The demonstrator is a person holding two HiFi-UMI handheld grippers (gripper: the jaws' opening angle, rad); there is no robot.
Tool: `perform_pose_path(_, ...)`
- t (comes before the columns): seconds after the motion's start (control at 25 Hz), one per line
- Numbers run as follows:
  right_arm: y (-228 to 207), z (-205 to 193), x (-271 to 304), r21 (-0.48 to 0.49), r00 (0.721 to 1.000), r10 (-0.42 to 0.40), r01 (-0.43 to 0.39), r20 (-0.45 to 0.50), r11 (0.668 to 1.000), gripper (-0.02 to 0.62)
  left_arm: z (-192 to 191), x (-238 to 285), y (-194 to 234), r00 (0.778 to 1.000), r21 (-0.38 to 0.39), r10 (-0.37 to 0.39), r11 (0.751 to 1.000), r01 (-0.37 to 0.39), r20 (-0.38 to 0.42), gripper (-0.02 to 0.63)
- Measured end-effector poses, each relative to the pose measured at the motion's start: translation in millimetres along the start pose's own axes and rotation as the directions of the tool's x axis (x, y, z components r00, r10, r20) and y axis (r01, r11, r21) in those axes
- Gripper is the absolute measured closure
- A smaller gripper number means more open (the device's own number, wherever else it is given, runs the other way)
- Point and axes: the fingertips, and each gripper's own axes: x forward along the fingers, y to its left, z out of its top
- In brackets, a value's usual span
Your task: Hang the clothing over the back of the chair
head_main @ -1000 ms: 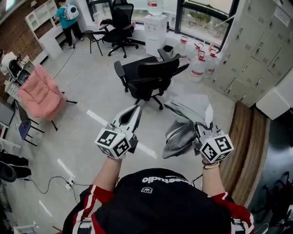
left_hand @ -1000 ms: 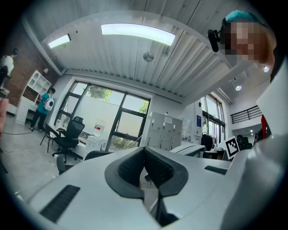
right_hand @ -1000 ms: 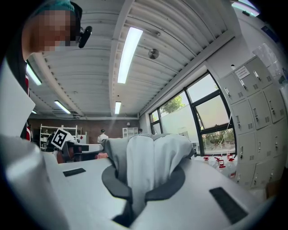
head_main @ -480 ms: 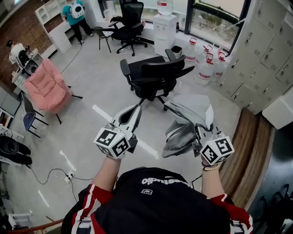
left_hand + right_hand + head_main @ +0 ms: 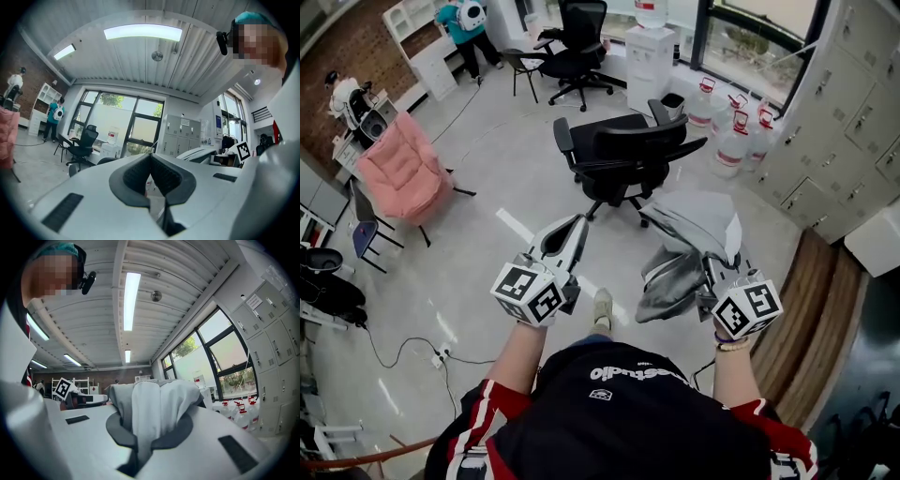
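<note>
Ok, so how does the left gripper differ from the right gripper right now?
The left gripper's jaws are shut on nothing; the right gripper's jaws are shut on the grey clothing. In the head view the left gripper's jaws show bare, while the clothing drapes over the right gripper's front end. Shared: both are closed, held side by side, pointing toward the black office chair.

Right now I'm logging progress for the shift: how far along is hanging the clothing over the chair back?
Done: the grey garment is picked up, pinched in the right claw and hanging off the floor. In hand: it is held short of the black office chair; the left claw is shut and empty. Left: reach the chair and drape the garment over its backrest, which is bare.
</note>
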Motion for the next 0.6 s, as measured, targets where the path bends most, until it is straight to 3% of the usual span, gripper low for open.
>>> perform_pose_path(0.36, -44, -7, 69, -0.011, 1.000, -0.025, 0.025, -0.017, 1.000, 0.572, -2, 72, 61, 1.000, -0.020, -0.018, 1.000, 0.018, 0.013, 0.583)
perform_pose_path(0.6, -79, 12, 149, -0.034, 0.999, -0.045, 0.045, -0.004, 0.998, 0.572, 29, 139, 119, 0.998, -0.012, -0.051, 0.999, 0.052, 0.035, 0.583)
